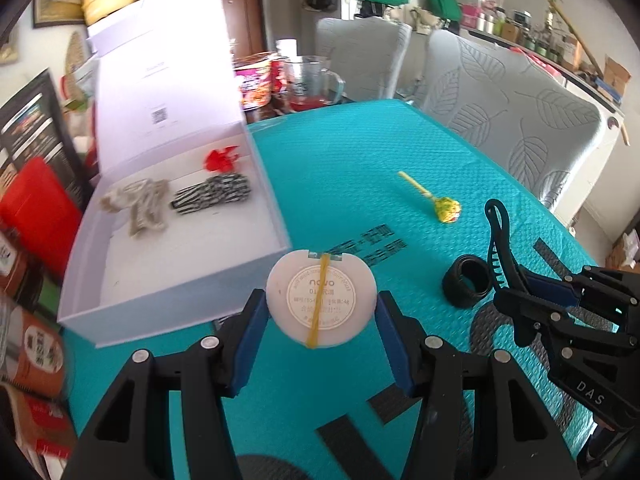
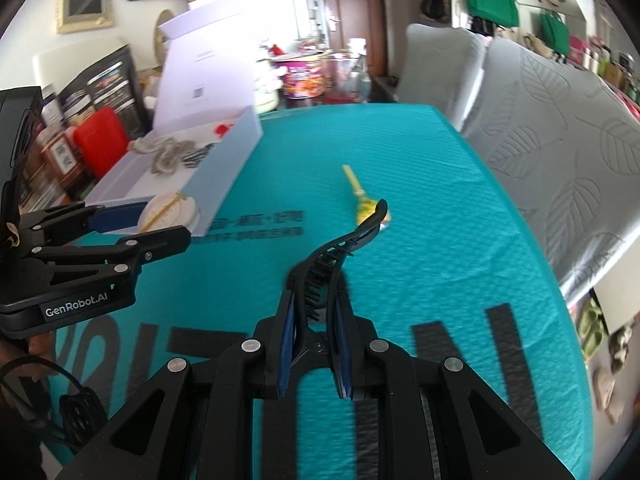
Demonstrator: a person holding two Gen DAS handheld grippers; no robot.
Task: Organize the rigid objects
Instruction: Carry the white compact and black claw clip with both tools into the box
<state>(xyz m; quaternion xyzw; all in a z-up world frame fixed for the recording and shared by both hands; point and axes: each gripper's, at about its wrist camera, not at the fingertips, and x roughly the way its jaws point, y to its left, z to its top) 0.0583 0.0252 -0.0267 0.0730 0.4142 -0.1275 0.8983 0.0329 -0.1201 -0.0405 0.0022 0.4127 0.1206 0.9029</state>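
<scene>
My left gripper [image 1: 320, 312] is shut on a white round case [image 1: 321, 300] with a yellow rubber band around it, held just in front of the open white box [image 1: 188, 280]. The case also shows in the right wrist view [image 2: 168, 210] beside the box wall [image 2: 224, 184]. My right gripper [image 2: 314, 312] is shut on a black hair claw clip [image 2: 340, 248], held above the teal mat; it also shows in the left wrist view [image 1: 498, 236]. A yellow lollipop [image 1: 446, 210] lies on the mat. A black tape roll [image 1: 466, 286] sits near the right gripper.
The box holds a beige cloth [image 1: 140, 204], a striped item [image 1: 212, 196] and a red item [image 1: 220, 158]; its lid [image 1: 160, 80] stands open behind. A glass jug [image 1: 310, 80] and food tubs stand at the far table end. Grey chairs [image 1: 512, 120] line the right side.
</scene>
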